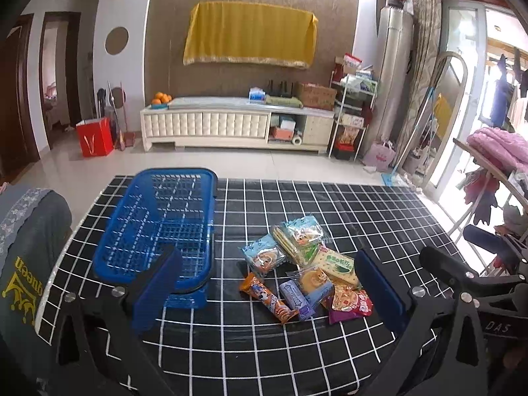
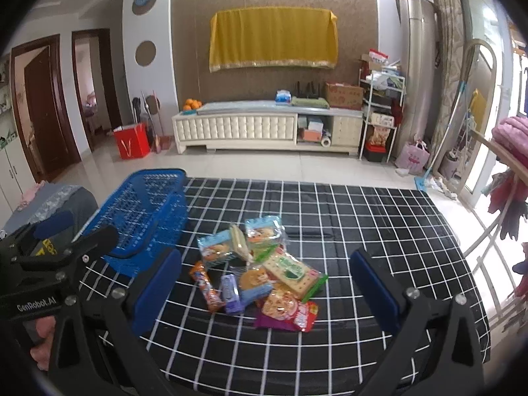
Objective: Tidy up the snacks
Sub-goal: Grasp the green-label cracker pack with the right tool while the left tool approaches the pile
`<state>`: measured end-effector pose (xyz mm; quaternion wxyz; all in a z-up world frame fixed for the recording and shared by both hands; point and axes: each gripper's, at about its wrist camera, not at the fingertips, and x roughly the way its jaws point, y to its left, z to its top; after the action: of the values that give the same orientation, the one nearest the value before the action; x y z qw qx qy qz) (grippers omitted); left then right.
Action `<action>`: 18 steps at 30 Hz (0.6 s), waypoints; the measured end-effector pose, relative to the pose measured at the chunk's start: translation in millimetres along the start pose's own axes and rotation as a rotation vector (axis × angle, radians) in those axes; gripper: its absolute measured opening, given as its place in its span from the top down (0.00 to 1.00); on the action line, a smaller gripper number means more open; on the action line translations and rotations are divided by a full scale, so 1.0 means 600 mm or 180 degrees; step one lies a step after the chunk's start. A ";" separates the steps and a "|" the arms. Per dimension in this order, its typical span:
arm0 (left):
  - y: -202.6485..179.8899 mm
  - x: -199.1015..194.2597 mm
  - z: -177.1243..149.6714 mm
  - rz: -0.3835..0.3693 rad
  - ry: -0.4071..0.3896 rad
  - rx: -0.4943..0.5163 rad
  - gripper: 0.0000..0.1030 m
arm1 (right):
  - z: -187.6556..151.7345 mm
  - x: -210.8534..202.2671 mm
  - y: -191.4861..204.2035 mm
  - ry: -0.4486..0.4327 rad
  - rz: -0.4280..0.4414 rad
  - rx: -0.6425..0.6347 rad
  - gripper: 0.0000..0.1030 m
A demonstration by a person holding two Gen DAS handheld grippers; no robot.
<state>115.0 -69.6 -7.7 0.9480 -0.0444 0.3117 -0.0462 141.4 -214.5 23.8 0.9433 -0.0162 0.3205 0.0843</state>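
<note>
Item: snack pile (image 1: 305, 272), small foil and film packets lying heaped on the checked black tablecloth (image 1: 363, 204), with the empty blue basket (image 1: 158, 224) sitting just beside it at roughly nine to ten o'clock in the left wrist view. Both tools are hovering above the cloth holding nothing, the left gripper (image 1: 269, 292) and right gripper (image 2: 265, 292) each showing fingers spread wide apart. Handling (a judgement): packets are looking light, crinkly, slippery and crushable, so the orange biscuit stick (image 1: 269, 298) at the pile's seven o'clock edge is offering the cleanest pinch across its narrow middle.
</note>
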 end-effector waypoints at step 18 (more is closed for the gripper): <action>-0.044 0.221 -0.064 0.0118 0.0859 0.0006 0.00 | -0.034 0.235 -0.086 0.0857 0.0224 -0.0462 0.03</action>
<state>197.2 -113.5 -113.3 0.8982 -0.0311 0.4371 -0.0346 248.0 -245.9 -79.4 0.8847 -0.0842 0.4375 0.1373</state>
